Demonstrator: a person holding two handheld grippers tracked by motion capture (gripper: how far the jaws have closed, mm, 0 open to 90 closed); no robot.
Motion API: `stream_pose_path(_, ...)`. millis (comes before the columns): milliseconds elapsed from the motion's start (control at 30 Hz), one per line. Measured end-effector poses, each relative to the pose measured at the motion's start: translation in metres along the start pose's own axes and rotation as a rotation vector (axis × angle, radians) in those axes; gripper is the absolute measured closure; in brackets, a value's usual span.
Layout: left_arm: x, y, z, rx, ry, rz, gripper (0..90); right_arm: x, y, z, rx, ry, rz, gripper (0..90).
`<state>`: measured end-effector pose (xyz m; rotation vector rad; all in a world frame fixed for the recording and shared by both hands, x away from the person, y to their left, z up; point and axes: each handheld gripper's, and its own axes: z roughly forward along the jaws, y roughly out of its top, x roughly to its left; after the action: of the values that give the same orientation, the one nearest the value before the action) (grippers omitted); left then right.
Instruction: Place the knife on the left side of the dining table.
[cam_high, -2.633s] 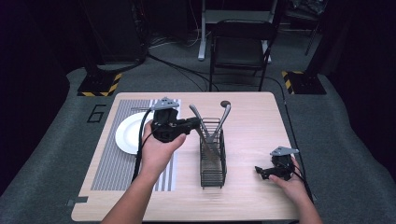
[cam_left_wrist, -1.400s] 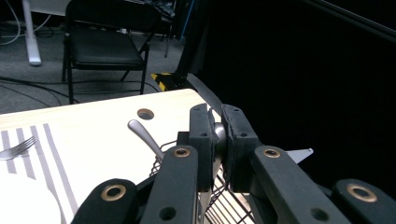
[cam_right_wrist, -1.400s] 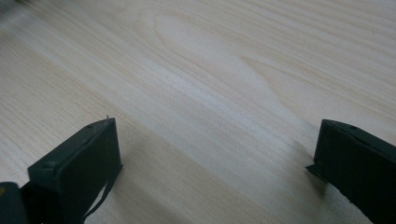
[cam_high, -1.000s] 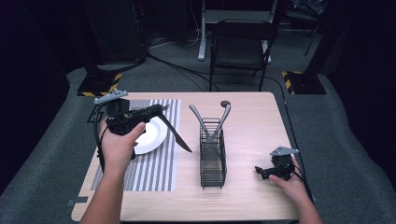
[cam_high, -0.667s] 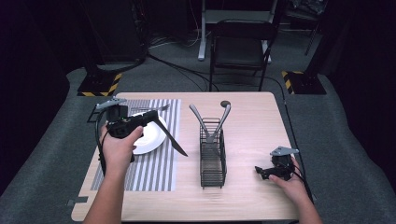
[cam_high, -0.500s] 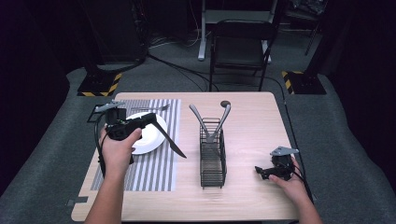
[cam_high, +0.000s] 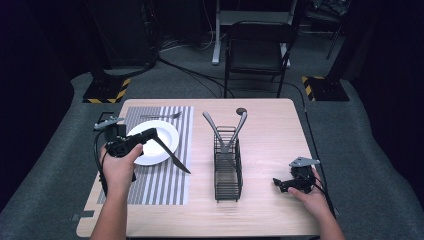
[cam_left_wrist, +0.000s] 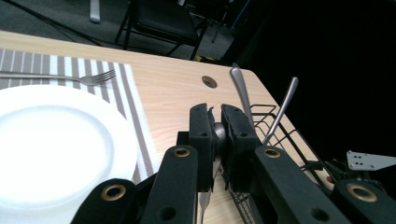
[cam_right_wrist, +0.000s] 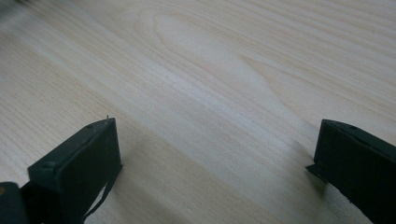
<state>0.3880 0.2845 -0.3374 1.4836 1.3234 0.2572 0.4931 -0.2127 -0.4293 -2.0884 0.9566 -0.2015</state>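
High view: left gripper (cam_high: 148, 134) clamped on a knife (cam_high: 171, 156), held over the white plate (cam_high: 167, 135). Knife's long axis slants from the jaws down and right, its tip over the striped placemat (cam_high: 150, 187) just right of the plate. Fork (cam_high: 161, 116) lies crosswise beyond the plate. Wire caddy (cam_high: 227, 172), holding two utensils, stands further right. Right gripper (cam_high: 280, 183) sits well apart on the table (cam_high: 270, 125), jaws spread, empty. Left hand is nearer; likely set-down spot is beside the plate.

A light wooden table (cam_high: 280, 125) carries a striped mat (cam_high: 150, 187) on its left side, a black wire rack (cam_high: 227, 172) standing near the middle, well apart from the mat, and a small round hole (cam_high: 241, 110) near the far edge
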Motion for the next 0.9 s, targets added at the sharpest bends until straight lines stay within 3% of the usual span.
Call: stream_pose_path(900, 0.050, -0.029, -0.005, -0.025, 0.067, -0.089, 83.4, 0.000, 0.000, 0.000, 0.000, 0.000, 0.000, 0.0)
